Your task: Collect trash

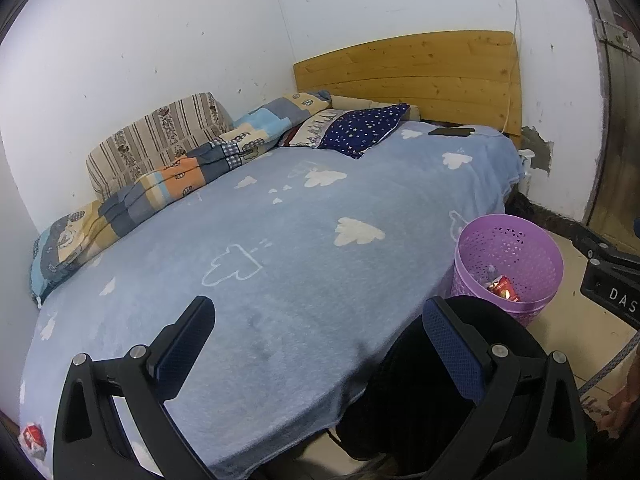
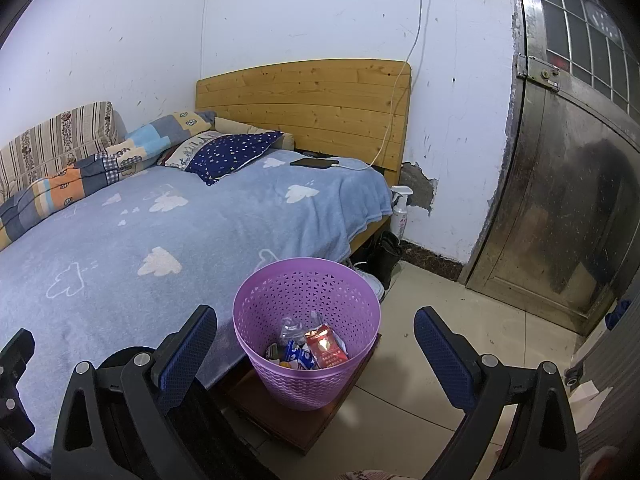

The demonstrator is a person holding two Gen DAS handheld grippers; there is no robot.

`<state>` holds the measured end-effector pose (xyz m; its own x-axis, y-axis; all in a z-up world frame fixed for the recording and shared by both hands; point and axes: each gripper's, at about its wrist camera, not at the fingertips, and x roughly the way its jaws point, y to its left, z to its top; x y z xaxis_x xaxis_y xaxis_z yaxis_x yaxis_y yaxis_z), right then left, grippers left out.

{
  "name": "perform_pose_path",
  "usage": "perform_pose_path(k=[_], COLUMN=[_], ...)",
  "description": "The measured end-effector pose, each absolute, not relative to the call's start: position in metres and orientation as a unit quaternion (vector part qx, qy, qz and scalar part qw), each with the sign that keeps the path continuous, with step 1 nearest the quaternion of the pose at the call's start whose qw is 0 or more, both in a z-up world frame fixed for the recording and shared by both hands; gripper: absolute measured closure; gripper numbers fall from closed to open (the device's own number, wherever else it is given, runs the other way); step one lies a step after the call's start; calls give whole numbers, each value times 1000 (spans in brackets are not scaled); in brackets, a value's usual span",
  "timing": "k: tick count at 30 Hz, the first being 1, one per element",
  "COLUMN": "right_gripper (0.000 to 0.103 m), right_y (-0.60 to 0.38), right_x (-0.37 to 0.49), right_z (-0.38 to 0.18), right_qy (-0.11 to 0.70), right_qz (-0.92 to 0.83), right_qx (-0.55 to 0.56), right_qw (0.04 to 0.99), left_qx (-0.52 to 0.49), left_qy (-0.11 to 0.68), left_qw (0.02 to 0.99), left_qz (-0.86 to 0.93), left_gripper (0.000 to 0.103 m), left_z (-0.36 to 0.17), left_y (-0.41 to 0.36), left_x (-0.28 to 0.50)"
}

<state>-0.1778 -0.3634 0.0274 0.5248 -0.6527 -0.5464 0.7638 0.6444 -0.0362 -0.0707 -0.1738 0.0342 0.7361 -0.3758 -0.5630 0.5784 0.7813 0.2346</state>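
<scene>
A purple perforated waste basket (image 2: 308, 308) stands on a dark wooden board beside the bed, holding a red packet (image 2: 325, 347), a blue-white carton and clear plastic. The left wrist view shows the same basket (image 1: 508, 260) at the right, past the bed's edge. My right gripper (image 2: 316, 340) hangs open just above and in front of the basket, nothing between its fingers. My left gripper (image 1: 320, 336) is open over the blue cloud-print blanket (image 1: 280, 240), holding nothing. A small red-and-white wrapper (image 1: 33, 438) lies on the blanket at the lower left, beside the left finger.
A folded patchwork quilt (image 1: 160, 184), striped cushion and star-print pillow (image 2: 232, 152) line the bed's far side. A phone (image 2: 314, 163) on a charging cable lies near the wooden headboard (image 2: 312, 108). A spray bottle (image 2: 400, 212) and boots stand by the wall. A metal door (image 2: 560, 200) is at right.
</scene>
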Motion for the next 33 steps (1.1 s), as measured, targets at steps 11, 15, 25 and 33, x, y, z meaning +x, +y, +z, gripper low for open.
perform_pose_path(k=[11,15,25,33], right_gripper=[3,3,3,3], right_y=[-364,-364,-364,-363], right_x=[-178,-178,-179,-178], right_z=[28,28,28,28], right_qy=[266,265,266,265], right_qz=[-408,-408,-408,-408], right_qx=[105,105,105,103], right_qw=[867,867,867,868], left_qx=[202,203,199,197], left_qy=[249,248,245,245], left_qw=[910,911,911,911], left_qz=[-261,-261,-264,-267], left_gripper=[0,0,0,0], left_z=[34,34,41,41], left_y=[-175,-176,-171,-168], left_x=[-73,-73,-73,-74])
